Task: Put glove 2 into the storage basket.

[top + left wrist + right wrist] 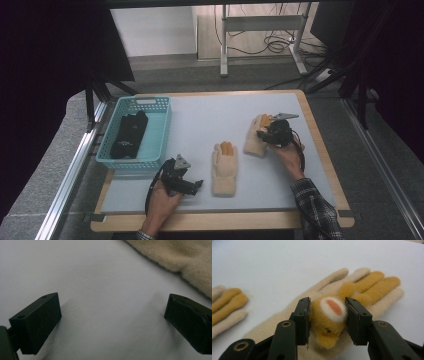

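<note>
At the left edge of the counter [200, 125] sits a turquoise basket [161, 131] with slotted walls, and a black glove [129, 134] lies lengthwise inside it. Right of the basket, near the middle of the pale grey surface, a cream glove [224, 172] with orange fingers lies flat, fingers pointing away from the person. Farther right lies a second cream glove [372, 287] of the same kind, with a small orange bear patch [328, 317] on its back.

Over that second glove, the right hand-held gripper [327, 320] has its jaws pressed against both sides of the bear patch, pinching it while the glove rests on the counter. From above, the same right hand-held gripper [264, 133] covers much of the glove. The left hand-held gripper [200, 183] lies low just left of the middle glove's cuff; its own view shows the jaws spread wide over bare surface, with the cream fabric at the upper right, untouched.

A light wooden border frames the grey top. Grey speckled floor surrounds it, a metal rail runs along each side, and beyond the far edge stand white table legs [224, 45] with loose cables [275, 42] on the floor. Dark curtains hang at both sides.
</note>
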Demonstrator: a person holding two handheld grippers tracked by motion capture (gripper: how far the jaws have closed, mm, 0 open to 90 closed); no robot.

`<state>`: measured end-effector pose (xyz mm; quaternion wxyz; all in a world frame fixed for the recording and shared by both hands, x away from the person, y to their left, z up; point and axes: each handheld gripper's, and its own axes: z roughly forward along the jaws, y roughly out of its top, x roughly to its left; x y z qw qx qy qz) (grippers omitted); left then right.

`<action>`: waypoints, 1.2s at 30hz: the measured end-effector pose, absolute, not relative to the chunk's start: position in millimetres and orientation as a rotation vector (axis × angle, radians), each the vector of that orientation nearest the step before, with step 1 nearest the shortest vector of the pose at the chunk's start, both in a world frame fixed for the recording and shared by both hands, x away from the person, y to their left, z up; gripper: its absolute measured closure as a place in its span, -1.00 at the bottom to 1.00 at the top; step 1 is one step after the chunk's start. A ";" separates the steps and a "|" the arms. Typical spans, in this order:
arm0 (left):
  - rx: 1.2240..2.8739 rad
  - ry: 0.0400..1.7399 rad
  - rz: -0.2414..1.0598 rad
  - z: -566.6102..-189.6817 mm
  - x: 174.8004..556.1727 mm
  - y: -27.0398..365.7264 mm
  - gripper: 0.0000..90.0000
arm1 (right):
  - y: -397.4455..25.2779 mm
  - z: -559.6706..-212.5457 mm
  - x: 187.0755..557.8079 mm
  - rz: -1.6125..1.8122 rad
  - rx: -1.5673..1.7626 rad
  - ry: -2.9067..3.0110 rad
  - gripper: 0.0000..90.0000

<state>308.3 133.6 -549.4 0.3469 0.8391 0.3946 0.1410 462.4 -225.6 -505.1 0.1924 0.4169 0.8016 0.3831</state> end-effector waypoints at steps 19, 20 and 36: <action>2.177 1.024 0.366 -549.3 308.2 133.6 -0.98 | -206.6 -458.8 407.2 1.255 1.062 2.288 0.25; 2.179 1.022 0.367 -549.3 308.4 133.7 -0.98 | -204.8 -457.6 403.3 1.267 1.060 2.293 0.25; 2.175 1.025 0.367 -549.4 308.2 133.4 -0.98 | -152.3 -465.5 345.1 1.357 0.926 2.446 0.25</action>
